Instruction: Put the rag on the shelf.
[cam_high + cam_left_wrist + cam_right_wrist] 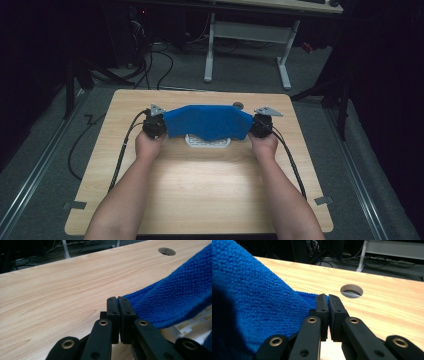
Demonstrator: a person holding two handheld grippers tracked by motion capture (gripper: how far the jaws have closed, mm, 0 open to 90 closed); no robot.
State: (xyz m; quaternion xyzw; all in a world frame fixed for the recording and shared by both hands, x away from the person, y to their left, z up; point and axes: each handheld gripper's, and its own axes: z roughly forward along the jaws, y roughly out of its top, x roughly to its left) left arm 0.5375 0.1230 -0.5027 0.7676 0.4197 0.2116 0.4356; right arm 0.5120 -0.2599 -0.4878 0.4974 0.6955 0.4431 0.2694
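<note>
**Over the table's middle: cloth stretched between two closed grippers**

Above the table (200,200), a blue cloth (207,121) hangs spread between both grippers, one end in each. The left gripper (156,125) pinches the cloth's left end; in the left gripper view its jaws stand pressed together with the cloth's edge (160,307) running off to one side of them. The right gripper (260,126) pinches the opposite end; in the right gripper view its jaws are likewise clamped together, the cloth (257,302) bunching beside and between them.

Judgement: holding the two ends apart keeps the cloth taut and flat, so it can be lowered as a sheet rather than a heap. It appears aimed at the white slotted tray (208,142), which lies on the table directly beneath the cloth's middle, partly covered from the high view.

Position: the cloth spans the gap between the grippers, its near edge sagging just above the tray. A round hole (351,291) in the table sits beyond it.
</note>
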